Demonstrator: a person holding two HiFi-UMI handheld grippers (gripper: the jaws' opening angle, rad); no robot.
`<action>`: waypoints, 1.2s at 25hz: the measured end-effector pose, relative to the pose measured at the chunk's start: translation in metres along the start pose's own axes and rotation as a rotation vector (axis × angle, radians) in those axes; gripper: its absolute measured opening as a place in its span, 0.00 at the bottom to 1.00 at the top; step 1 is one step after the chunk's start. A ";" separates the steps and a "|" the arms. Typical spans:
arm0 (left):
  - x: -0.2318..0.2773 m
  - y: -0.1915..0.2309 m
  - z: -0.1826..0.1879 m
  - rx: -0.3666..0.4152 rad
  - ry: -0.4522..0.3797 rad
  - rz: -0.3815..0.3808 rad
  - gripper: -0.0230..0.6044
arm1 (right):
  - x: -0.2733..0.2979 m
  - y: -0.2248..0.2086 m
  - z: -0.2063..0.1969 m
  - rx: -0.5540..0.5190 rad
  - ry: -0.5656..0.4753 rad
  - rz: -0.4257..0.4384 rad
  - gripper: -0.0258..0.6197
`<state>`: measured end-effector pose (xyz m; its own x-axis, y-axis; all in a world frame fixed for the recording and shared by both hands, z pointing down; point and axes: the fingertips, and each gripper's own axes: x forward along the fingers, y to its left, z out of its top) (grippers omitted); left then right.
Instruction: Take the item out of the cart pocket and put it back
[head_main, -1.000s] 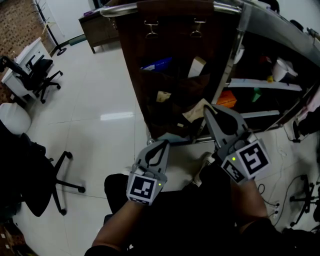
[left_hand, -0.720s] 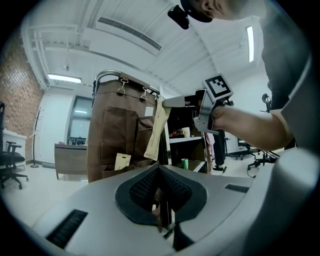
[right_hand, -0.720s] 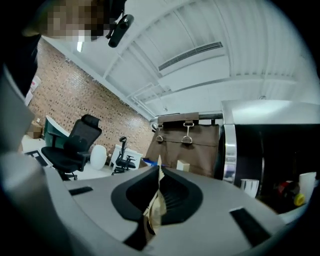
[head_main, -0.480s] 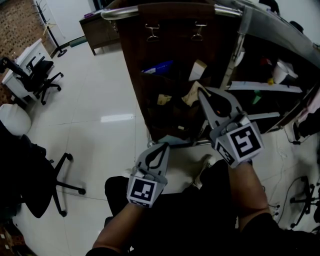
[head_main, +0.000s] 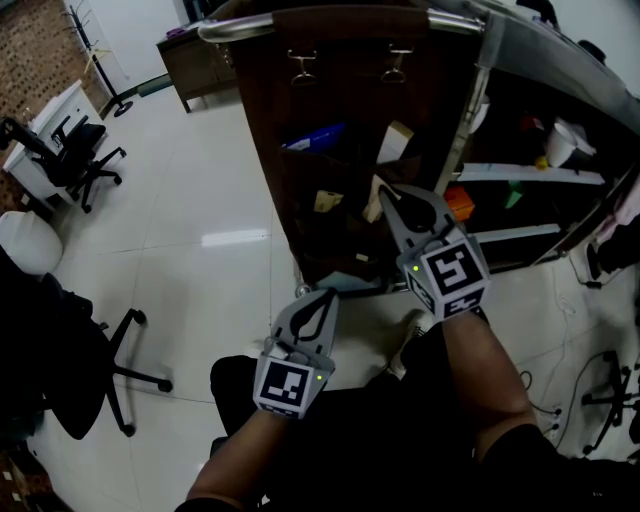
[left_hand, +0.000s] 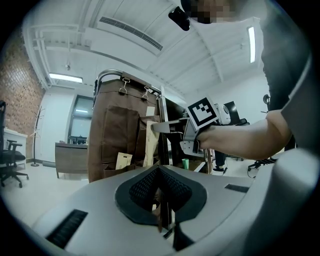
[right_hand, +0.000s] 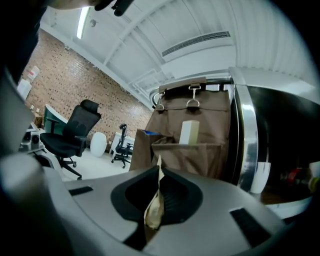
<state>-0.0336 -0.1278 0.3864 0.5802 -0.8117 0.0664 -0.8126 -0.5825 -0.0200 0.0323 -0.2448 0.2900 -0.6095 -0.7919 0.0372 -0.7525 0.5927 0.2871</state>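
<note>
Two grippers, one kraft-paper packet (right_hand: 154, 212). The right gripper (head_main: 388, 197), fingers clamped on the crinkled packet, has swung left toward the cart (head_main: 340, 70) and its brown fabric pocket (right_hand: 192, 155), which holds one cream box (right_hand: 189, 131). The left gripper (left_hand: 159, 175) has stayed put, fingers together.

No legible text, brand, number. Only square black-white markers on left claw cube (head_main: 291, 383), right claw cube (head_main: 450, 274).

In front of me the brown cart (head_main: 345, 90) stands on the white floor (head_main: 200, 190), its pockets (head_main: 350, 175) holding a blue packet (head_main: 315, 133), a pale box (head_main: 394, 140) and a tan card (head_main: 325, 200).
</note>
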 end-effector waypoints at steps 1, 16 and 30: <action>0.000 0.000 0.000 0.001 0.001 -0.002 0.04 | 0.004 0.000 -0.007 0.004 0.011 0.001 0.07; 0.000 0.000 0.000 0.002 0.002 -0.002 0.04 | 0.049 0.003 -0.103 0.085 0.214 0.017 0.07; 0.000 0.001 0.000 -0.002 0.001 -0.002 0.04 | 0.051 0.011 -0.121 0.100 0.247 0.042 0.10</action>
<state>-0.0340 -0.1288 0.3867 0.5822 -0.8102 0.0676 -0.8113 -0.5844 -0.0176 0.0226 -0.2966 0.4108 -0.5709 -0.7707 0.2829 -0.7560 0.6279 0.1849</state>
